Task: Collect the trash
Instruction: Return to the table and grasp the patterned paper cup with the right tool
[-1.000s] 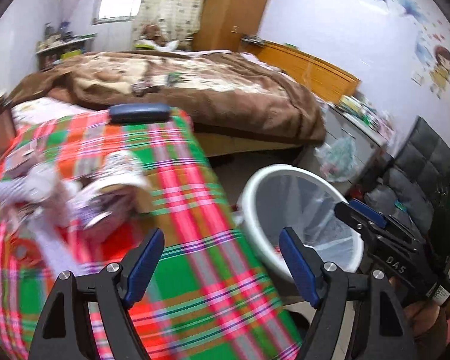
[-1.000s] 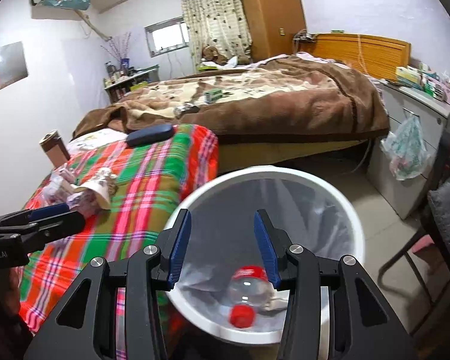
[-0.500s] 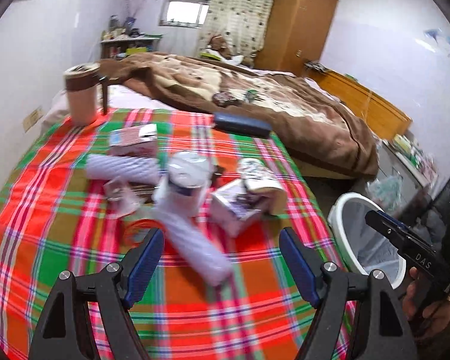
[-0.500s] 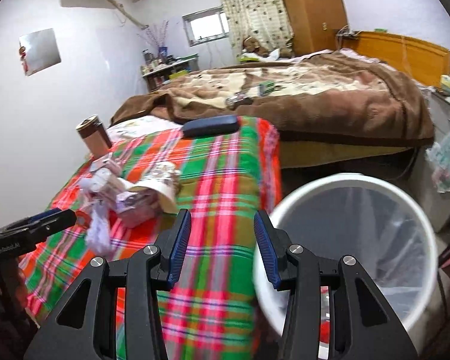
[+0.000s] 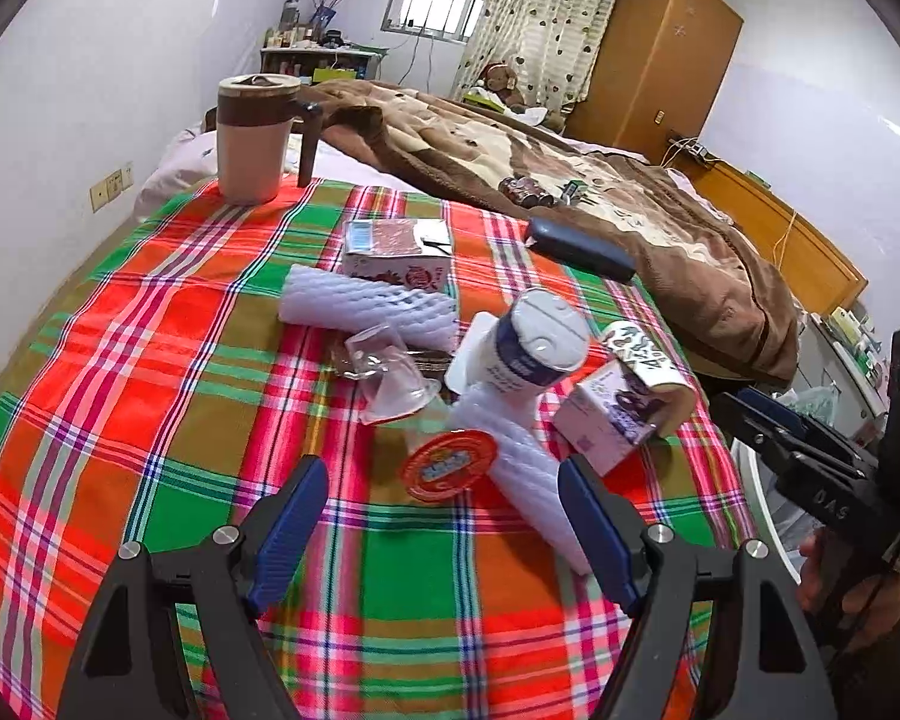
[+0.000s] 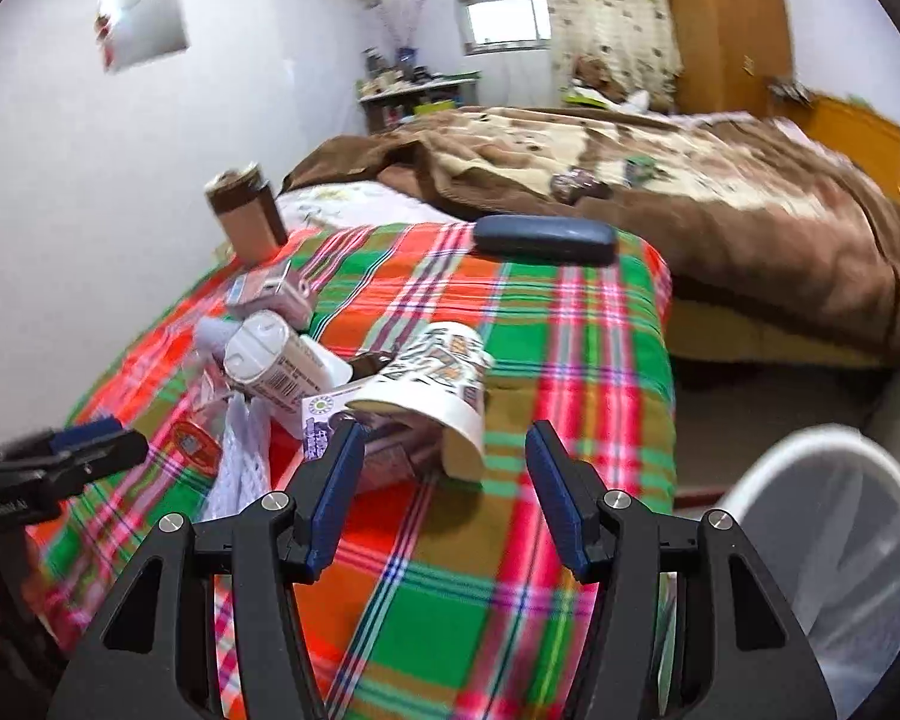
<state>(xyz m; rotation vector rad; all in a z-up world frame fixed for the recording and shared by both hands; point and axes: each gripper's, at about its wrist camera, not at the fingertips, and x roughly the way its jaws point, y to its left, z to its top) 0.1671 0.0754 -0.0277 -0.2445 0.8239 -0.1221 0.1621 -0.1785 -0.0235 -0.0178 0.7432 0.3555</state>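
Just ahead of left fingers (image 5: 291, 525): trash (image 5: 450, 465)

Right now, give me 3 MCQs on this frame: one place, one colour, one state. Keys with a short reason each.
1. Where does the dark blue case lie?
A. In the bin
B. On the plaid cloth near the bed-side edge
C. On the bed blanket

2. What colour is the round lid between the left gripper fingers?
A. Red-orange
B. Blue
C. Black

3. How does the right gripper stand?
A. Shut on the paper cup
B. Shut, empty
C. Open, empty

Key: B, the case rests on the cloth; A, the lid is red-orange; C, its fingers are spread short of the paper cup.
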